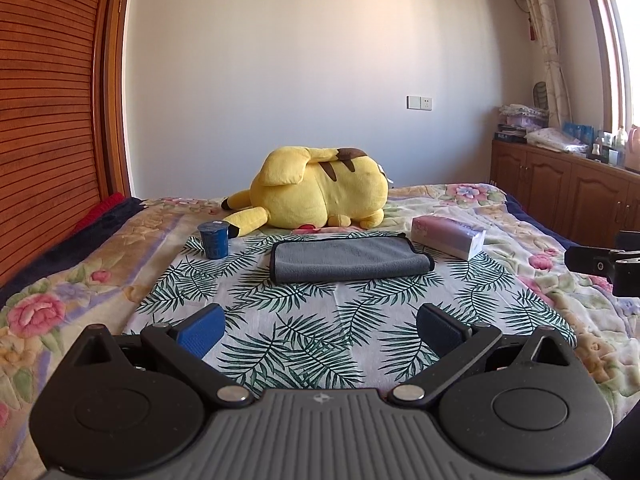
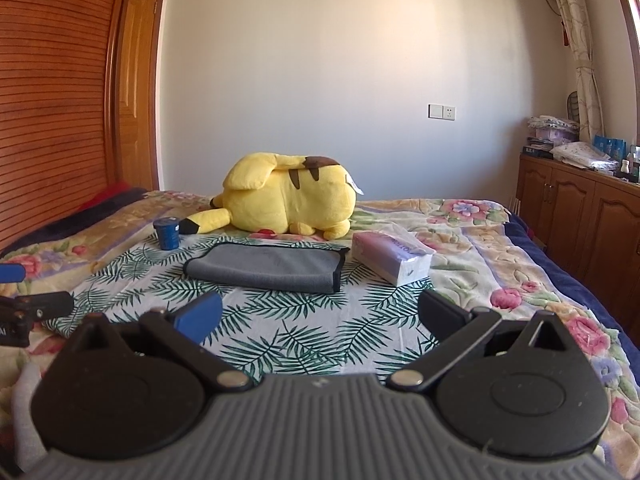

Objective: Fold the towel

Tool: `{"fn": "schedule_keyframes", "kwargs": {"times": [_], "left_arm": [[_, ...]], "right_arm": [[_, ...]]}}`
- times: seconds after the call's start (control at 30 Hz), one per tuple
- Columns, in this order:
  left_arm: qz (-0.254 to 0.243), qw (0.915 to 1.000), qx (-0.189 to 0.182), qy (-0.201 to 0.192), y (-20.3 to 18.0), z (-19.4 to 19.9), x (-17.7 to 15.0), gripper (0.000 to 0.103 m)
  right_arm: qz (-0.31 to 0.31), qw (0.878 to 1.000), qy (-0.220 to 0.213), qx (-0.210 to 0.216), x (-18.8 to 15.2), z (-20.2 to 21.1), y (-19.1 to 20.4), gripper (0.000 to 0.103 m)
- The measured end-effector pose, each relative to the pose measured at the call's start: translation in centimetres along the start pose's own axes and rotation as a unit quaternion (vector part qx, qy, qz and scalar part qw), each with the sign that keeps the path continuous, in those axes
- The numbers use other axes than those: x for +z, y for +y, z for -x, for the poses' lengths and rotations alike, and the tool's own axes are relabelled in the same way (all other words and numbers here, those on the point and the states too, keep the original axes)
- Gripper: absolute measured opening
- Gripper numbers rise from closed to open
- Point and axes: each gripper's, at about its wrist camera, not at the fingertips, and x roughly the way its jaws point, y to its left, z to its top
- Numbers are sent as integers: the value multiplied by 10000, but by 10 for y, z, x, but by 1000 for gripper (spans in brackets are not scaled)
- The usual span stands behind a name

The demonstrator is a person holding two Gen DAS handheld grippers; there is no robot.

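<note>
A grey towel (image 1: 350,258) with black edging lies folded in half on a leaf-print cloth (image 1: 280,320) on the bed; it also shows in the right wrist view (image 2: 266,268). My left gripper (image 1: 320,330) is open and empty, held above the cloth in front of the towel. My right gripper (image 2: 320,316) is open and empty, also short of the towel. Part of the right gripper (image 1: 604,262) shows at the right edge of the left view, and part of the left gripper (image 2: 24,304) shows at the left edge of the right view.
A yellow plush toy (image 1: 320,192) lies behind the towel. A blue cup (image 1: 214,240) stands at the towel's left, a tissue pack (image 1: 450,236) at its right. A wooden headboard (image 1: 40,120) is on the left, wooden cabinets (image 1: 568,196) on the right.
</note>
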Motion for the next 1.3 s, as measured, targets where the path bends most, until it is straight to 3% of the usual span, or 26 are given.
{"fn": "schedule_keyframes", "kwargs": {"times": [0.5, 1.3], "left_arm": [[-91, 9997, 64, -214, 0, 8, 3, 87], [-152, 9997, 46, -206, -1, 7, 1, 87]], "right_arm": [[-72, 9999, -128, -27, 1, 4, -5, 103], [-72, 9999, -127, -25, 0, 3, -5, 103]]}}
